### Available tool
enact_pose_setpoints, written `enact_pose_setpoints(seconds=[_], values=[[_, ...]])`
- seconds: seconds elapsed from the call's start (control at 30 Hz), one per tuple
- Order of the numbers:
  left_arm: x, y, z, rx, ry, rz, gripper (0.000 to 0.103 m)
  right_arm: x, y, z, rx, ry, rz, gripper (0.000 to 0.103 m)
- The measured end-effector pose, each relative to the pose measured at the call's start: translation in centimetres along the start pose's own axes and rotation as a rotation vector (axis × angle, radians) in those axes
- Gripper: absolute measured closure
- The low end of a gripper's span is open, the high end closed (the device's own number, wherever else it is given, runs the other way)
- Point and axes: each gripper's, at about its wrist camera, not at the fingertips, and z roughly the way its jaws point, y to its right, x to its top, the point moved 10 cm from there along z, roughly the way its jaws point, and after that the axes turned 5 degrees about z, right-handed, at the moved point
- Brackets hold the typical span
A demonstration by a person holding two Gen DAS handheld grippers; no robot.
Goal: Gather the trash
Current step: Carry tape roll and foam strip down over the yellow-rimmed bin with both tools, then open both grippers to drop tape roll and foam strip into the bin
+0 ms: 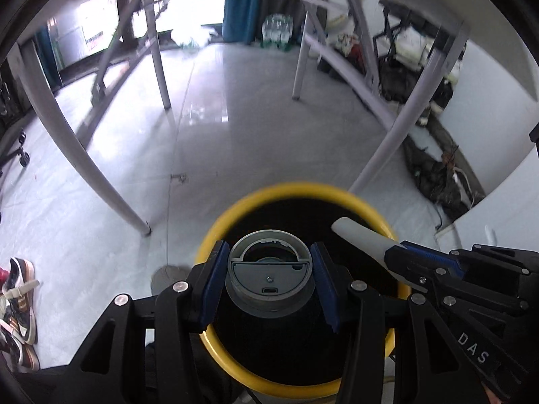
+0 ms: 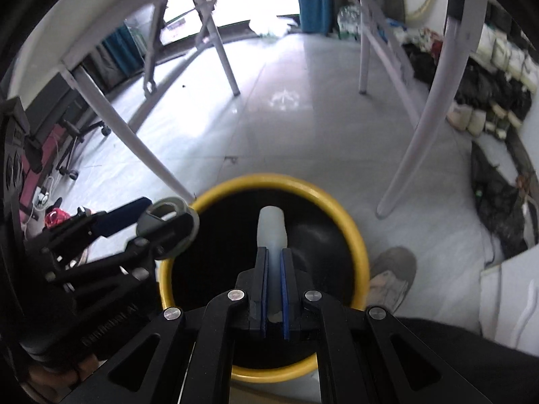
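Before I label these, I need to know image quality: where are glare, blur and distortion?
Left wrist view: window blown out, floor shows glare, table legs bow from fisheye, yellow bin rim soft. Right wrist view: window also overexposed, left gripper slightly blurred, right gripper sharp.

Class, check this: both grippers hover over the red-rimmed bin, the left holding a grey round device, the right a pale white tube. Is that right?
Not quite: the bin has a yellow rim, not red, as the right wrist view shows. Otherwise correct: left gripper holds the grey round device, right gripper the pale white tube.

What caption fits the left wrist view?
Left claw holds a grey disc over the yellow bin.
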Motion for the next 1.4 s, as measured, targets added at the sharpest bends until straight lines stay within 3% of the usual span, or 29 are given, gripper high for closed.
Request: enact_pose_setpoints(seconds=[0.3, 1.17, 1.4], values=[[-2.1, -0.5, 2.5, 0.020, -0.090, 0.009, 0.059, -2.1, 1.6, 2.3, -0.034, -0.099, 0.043, 0.098], [-2.3, -1.1, 3.7, 0.079, -0.114, 0.025, 0.058, -3.0, 2.0, 3.8, -0.065, -0.165, 0.079, 0.090], [-2.2, -1.4, 3.6, 0.093, -0.104, 0.012, 0.046, -3.1, 2.2, 3.9, -0.078, -0.166, 0.081, 0.088]])
